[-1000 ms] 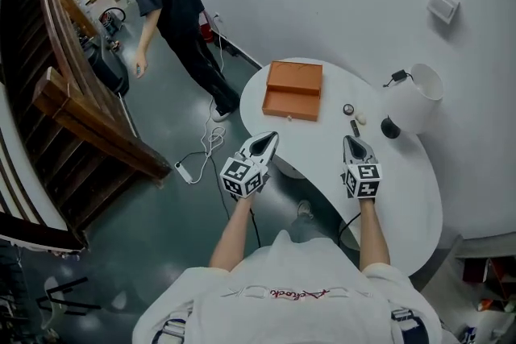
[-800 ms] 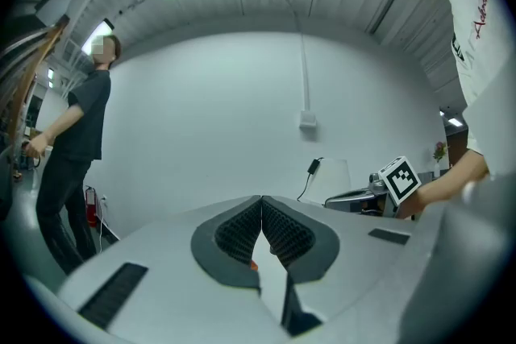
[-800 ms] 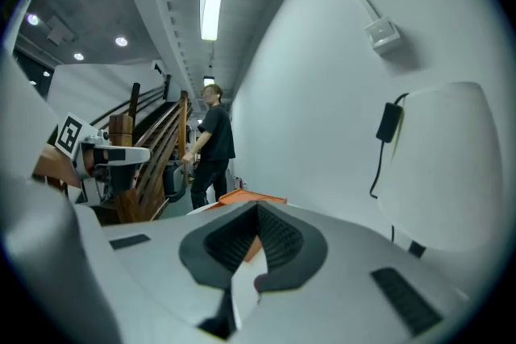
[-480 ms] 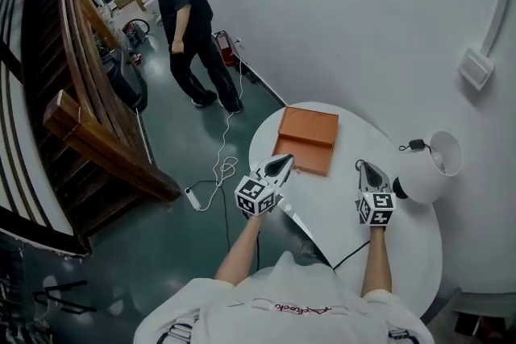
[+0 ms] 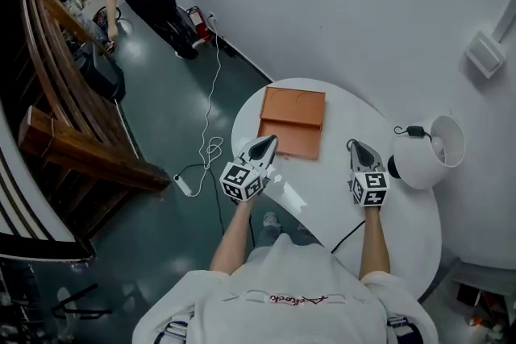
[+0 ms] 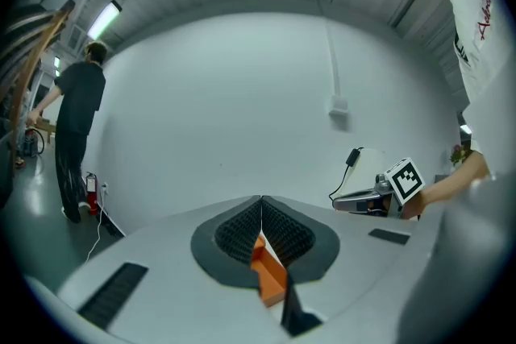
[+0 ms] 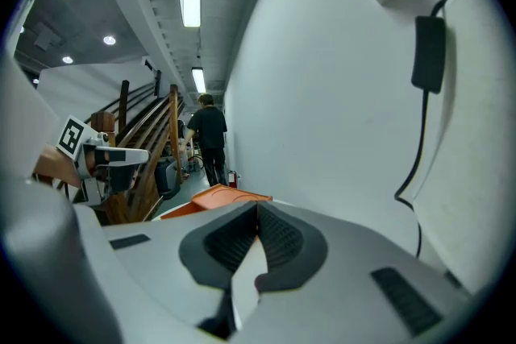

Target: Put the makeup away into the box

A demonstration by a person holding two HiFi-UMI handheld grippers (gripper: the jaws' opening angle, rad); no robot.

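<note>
On the white table (image 5: 322, 193), the orange box (image 5: 292, 121) lay flat with its lid apparently down, close to the far left rim. The left gripper (image 5: 268, 142) hung just before the box's near edge, jaws pressed together on nothing; in its own view the box (image 6: 270, 274) showed only through the gap behind the closed tips. The right gripper (image 5: 355, 146) was likewise clenched and empty, just beside the white lamp (image 5: 431, 151).

No makeup item could be made out in any view, so its place could not be told.

Handling judgement: makeup pieces would probably be small, light, hard and smooth, apt to roll or slip; take each across its body, not at an end. The box looked stiff; its lid would likely need lifting at the near edge first.

Open room lay on the bare tabletop between the grippers. The lamp, the wall and the table rim limited reach at right, beyond and at left.
</note>
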